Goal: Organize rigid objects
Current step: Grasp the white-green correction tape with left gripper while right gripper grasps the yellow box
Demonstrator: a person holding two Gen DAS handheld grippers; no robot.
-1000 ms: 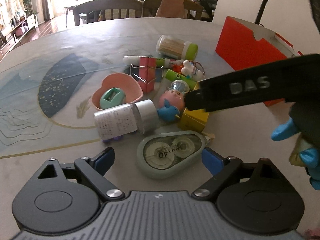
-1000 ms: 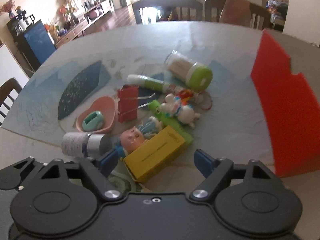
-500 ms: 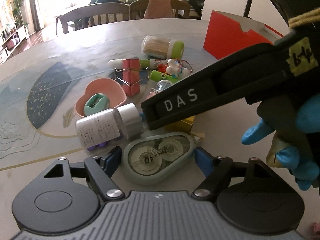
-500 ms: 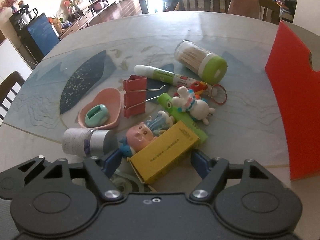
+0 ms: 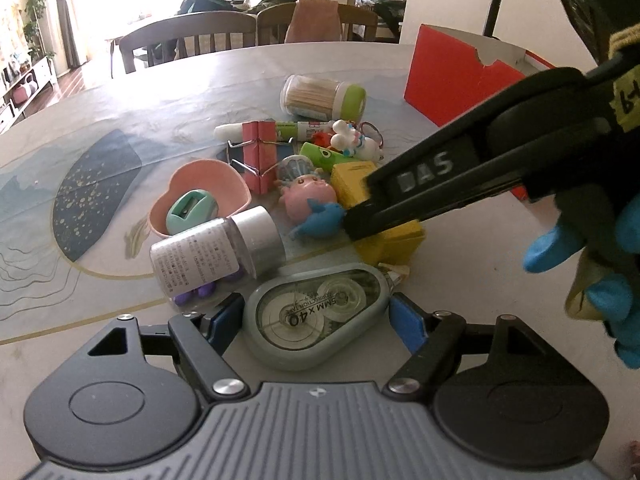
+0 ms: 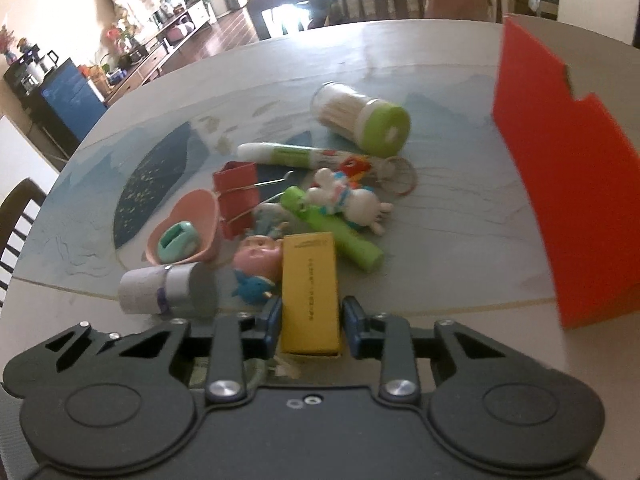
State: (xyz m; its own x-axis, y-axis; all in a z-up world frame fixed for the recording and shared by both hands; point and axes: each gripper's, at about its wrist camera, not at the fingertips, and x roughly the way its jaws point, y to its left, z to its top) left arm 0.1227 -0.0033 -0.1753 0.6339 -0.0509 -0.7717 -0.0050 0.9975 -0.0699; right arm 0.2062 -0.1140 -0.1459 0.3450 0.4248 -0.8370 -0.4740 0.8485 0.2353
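- Right gripper (image 6: 310,322): jaws closing on the yellow box (image 6: 309,292). The blue pads sit at both long sides of its near end; on the right a thin gap may remain, so a full pinch is not confirmed.
- Box long axis runs 6 to 12 o'clock in the right wrist view, in line with the fingers. Judgement: well set for a lift.
- Left gripper (image 5: 316,318): jaws spread, straddling the correction tape (image 5: 316,312). Left pad looks to touch its edge; right pad stands just clear.
- Tape lies flat on the table (image 5: 460,280), long axis toward 2 o'clock, tip near the box.
- Right gripper enters the left wrist view from 2 o'clock, angled down, held by a blue-gloved hand (image 5: 592,268).
- Just beyond, at 11 o'clock: pill bottle (image 5: 216,252) on its side, touching the tape.
- Farther out: pink toy (image 5: 308,196), pink heart dish (image 5: 200,184), red clip (image 5: 260,156).
- At 1 o'clock, well apart: red box (image 6: 568,184). Judgement: likely bin.
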